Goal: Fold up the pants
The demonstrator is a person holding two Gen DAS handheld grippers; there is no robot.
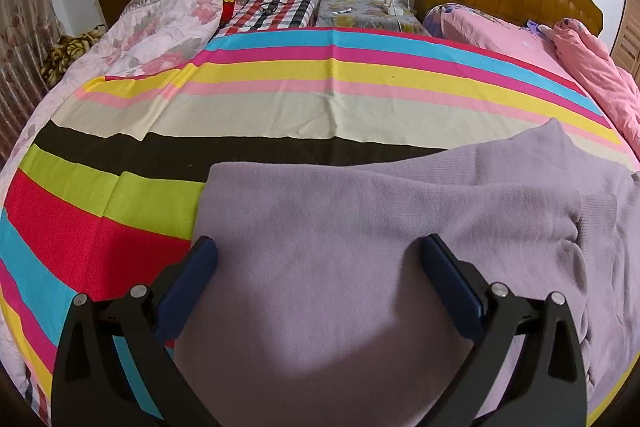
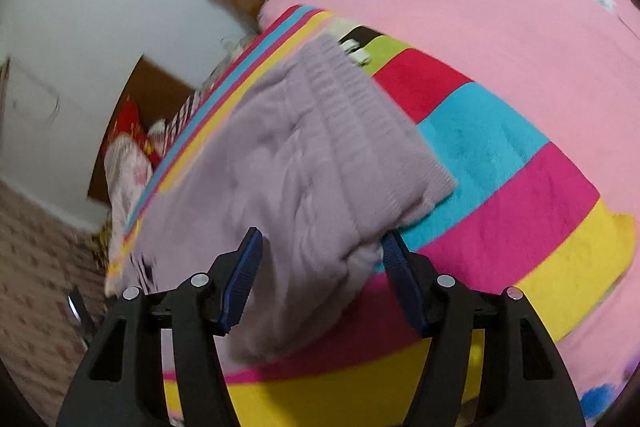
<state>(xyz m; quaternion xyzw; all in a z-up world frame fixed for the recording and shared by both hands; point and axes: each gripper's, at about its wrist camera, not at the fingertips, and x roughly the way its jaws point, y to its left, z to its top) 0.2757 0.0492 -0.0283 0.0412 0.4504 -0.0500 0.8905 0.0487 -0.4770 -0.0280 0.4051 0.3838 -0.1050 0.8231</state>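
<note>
While both claws (image 1: 318,253) (image 2: 322,245) gape, soft ribbed lilac pants (image 1: 360,227) blanket the striped sheet (image 1: 260,107)

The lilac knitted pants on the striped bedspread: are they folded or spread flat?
Folded, at least partly: the lilac knitted pants lie doubled, ribbed edges stacked in layers over the striped bedspread. Whether folding is finished, cannot tell.

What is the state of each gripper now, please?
Left gripper: open, over the purple pants, holding nothing.
Right gripper: open, pants between its fingers, not clamped.

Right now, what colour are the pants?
Pale lilac pants, plain knit; clearest in the left wrist view.
</note>
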